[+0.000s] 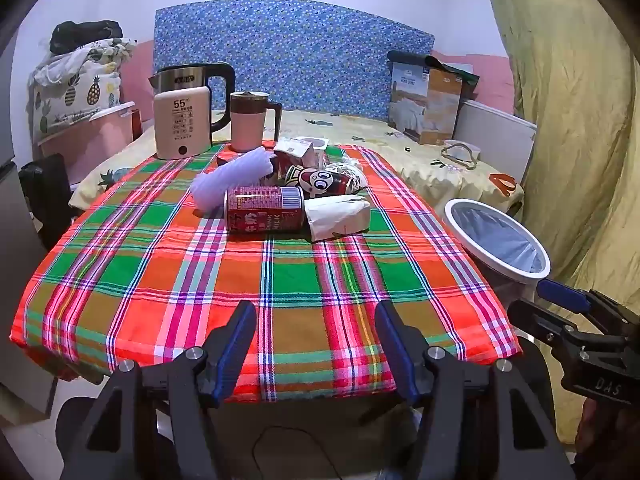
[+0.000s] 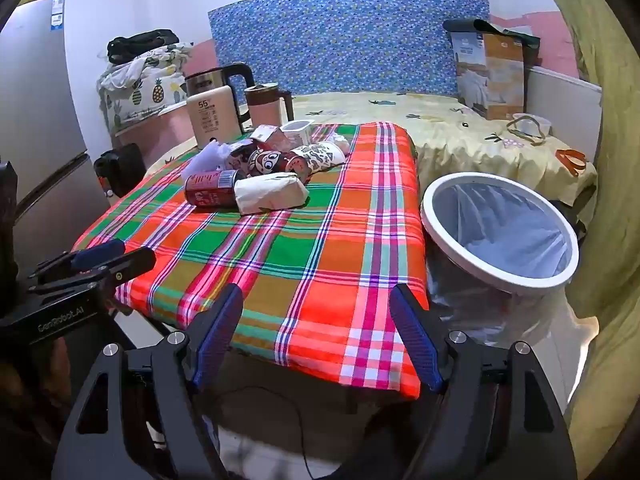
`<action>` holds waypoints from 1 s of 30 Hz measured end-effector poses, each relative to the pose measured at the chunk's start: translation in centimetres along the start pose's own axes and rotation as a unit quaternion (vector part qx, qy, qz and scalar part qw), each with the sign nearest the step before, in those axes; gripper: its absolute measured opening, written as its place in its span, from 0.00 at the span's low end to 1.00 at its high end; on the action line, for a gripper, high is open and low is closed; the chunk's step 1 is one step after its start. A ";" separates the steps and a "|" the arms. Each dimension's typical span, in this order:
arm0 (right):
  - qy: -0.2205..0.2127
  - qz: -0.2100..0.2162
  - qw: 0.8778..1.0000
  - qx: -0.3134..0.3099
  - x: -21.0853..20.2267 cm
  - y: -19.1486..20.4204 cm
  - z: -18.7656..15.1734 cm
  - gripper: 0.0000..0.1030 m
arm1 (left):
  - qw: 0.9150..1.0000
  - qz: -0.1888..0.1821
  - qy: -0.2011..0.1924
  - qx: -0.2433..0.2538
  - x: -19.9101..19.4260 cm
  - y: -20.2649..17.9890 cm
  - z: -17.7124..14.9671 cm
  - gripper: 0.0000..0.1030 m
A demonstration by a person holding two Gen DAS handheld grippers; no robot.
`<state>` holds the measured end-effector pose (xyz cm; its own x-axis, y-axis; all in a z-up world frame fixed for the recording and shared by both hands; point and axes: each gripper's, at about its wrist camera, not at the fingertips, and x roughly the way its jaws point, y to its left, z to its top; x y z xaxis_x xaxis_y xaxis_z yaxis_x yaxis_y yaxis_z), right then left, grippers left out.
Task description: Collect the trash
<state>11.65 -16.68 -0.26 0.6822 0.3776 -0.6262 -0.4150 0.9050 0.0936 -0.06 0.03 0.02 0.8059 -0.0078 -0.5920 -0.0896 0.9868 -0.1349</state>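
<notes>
While level at table edge (image 1: pixel 280 384), left hand-held gripper (image 1: pixel 316 344) and right hand-held gripper (image 2: pixel 316 336) gape empty.

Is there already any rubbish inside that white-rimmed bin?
No, the white-rimmed bin shows only its bare grey plastic liner; the rubbish pile lies on the table.

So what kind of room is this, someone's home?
Most likely a small bedroom or studio flat: a bed with a pineapple-print sheet and padded headboard sits behind the plaid-covered table, with a kettle and a fridge close by.
</notes>
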 end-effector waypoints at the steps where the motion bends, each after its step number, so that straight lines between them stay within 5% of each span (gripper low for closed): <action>1: 0.001 0.001 1.000 0.000 0.0 0.0 0.0 0.75 | 1.000 0.001 0.006 0.000 0.1 0.0 0.0 0.59; 30: 0.000 0.004 1.000 0.004 -0.2 0.0 0.2 0.75 | 1.000 0.000 -0.001 0.011 -0.3 -0.5 -0.1 0.59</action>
<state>11.67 -16.73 -0.02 0.6790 0.3851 -0.6250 -0.4159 0.9033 0.1049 -0.29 -0.45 0.16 0.8073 -0.0082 -0.5900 -0.0759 0.9902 -0.1176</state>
